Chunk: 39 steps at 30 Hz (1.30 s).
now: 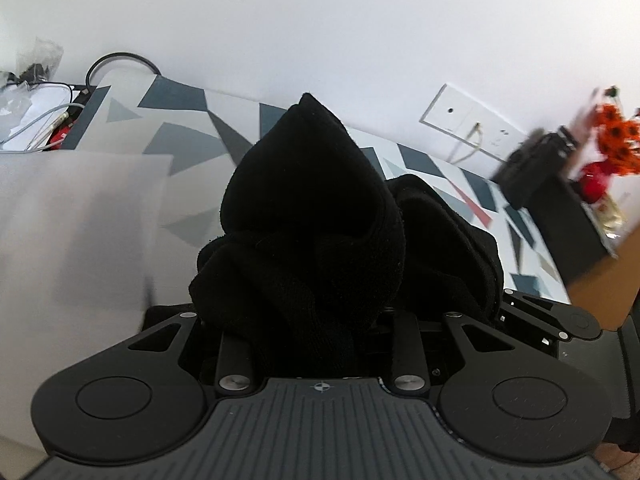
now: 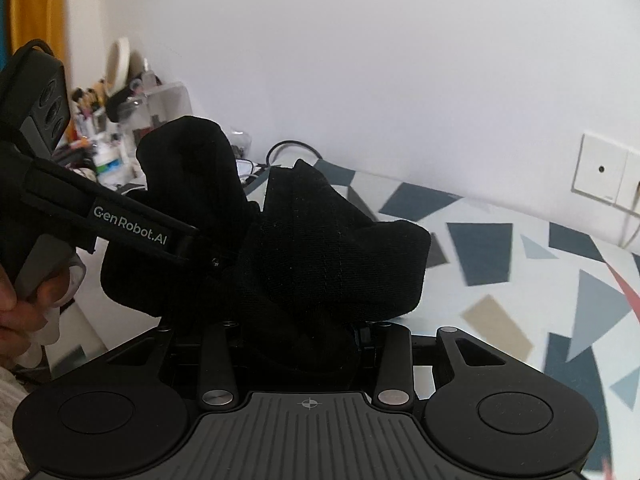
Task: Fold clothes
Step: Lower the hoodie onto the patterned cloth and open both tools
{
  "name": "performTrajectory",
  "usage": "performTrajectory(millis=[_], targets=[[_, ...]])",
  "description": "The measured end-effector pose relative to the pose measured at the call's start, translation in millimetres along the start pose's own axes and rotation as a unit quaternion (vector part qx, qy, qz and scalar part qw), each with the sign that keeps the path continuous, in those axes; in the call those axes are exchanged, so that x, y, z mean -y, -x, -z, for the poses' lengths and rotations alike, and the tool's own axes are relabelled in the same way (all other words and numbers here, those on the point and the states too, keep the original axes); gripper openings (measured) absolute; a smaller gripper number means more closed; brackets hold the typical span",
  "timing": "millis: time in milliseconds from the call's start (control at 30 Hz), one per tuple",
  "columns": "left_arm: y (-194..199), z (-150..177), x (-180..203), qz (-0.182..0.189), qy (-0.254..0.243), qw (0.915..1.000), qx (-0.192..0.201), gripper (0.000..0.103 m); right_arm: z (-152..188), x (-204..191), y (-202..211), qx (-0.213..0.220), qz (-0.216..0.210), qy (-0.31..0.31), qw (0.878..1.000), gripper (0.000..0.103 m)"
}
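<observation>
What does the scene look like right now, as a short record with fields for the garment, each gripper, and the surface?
garment: black garment, bunched, lifted off the surface
left gripper: fingers hidden in the cloth, appears shut on it
right gripper: fingers also buried in the cloth, appears shut on it
surface: patterned tabletop with grey and blue shapes
background: white wall, wall socket

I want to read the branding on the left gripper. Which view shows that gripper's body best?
The right wrist view: the left gripper crosses from the side, lettering legible, clamped into the black garment. Its own left wrist view shows only its base, fingers buried in cloth.
</observation>
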<state>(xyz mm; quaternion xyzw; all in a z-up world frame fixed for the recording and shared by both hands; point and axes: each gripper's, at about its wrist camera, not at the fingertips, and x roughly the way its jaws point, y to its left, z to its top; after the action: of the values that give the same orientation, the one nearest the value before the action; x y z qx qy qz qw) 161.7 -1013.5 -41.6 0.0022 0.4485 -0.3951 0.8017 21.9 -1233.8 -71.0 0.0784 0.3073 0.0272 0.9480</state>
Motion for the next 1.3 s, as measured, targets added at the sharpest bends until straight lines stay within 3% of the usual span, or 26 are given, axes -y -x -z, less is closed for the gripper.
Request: performTrajectory(millis=[200, 400, 633, 867, 1300], targets=[[-41.5, 5.4, 81.2, -0.034, -0.017, 0.9991, -0.016, 0.031, 24.5, 84.9, 28.9, 0.003, -0.018, -0.040, 0.999, 0.036], [-84.8, 14.7, 118.7, -0.051, -0.026, 0.9975, -0.041, 0.031, 55.7, 127.6, 32.0, -0.006, -0.001, -0.051, 0.999, 0.036], [-109.0, 10.7, 116.0, -0.056, -0.018, 0.9974, -0.041, 0.034, 68.7, 145.0, 11.6, 0.002, -0.006, -0.081, 0.997, 0.041], [-121.0, 15.2, 103.8, -0.028, -0.013, 0.9995, -0.008, 0.043, 77.7, 159.6, 1.3, 0.019, -0.012, -0.111, 0.994, 0.045], [-123.2, 30.7, 85.9, 0.023, -0.049, 0.9963, 0.066, 0.056, 76.4, 150.3, -2.8, 0.031, 0.002, -0.062, 0.998, 0.046]])
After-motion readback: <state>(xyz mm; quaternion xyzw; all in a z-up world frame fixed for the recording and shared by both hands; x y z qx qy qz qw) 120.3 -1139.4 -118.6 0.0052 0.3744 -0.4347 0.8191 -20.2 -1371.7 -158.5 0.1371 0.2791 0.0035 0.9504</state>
